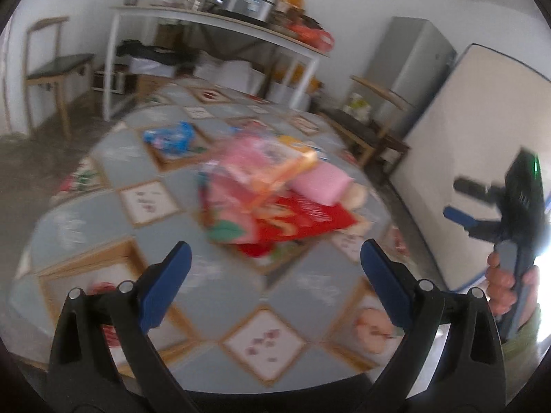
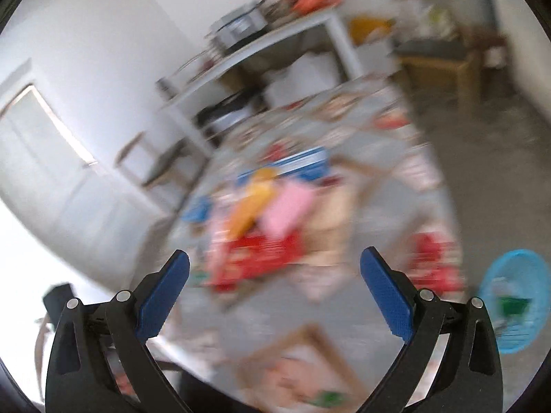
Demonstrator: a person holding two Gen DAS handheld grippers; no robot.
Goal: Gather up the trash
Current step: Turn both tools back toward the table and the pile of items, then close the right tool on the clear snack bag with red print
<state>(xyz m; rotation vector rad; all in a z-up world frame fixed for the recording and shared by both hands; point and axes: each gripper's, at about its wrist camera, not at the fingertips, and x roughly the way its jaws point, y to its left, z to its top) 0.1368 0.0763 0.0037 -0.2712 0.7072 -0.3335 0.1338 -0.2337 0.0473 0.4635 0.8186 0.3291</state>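
Trash [image 1: 272, 199] lies piled beyond the left tool [image 1: 273, 284] and right tool [image 2: 273, 289], both spread wide, empty.

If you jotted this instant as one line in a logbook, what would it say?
left gripper: open, empty | right gripper: open, empty | wrapper pile: on table, untouched | blue basket: beside table

A pile of wrappers [image 1: 272, 203] lies near the middle of the table [image 1: 103, 213], with a lone wrapper [image 1: 170, 136] on the cloth at its ten o'clock. Behind the table, at twelve o'clock, stands a shelf rack [image 1: 213, 17] bearing a cooker [image 1: 249, 1]; a chair [image 1: 51, 69] is at its nine o'clock, a fridge [image 1: 409, 65] at its three o'clock. In the right wrist view a basket [image 2: 516, 299] sits off the table's edge at four o'clock from the pile.
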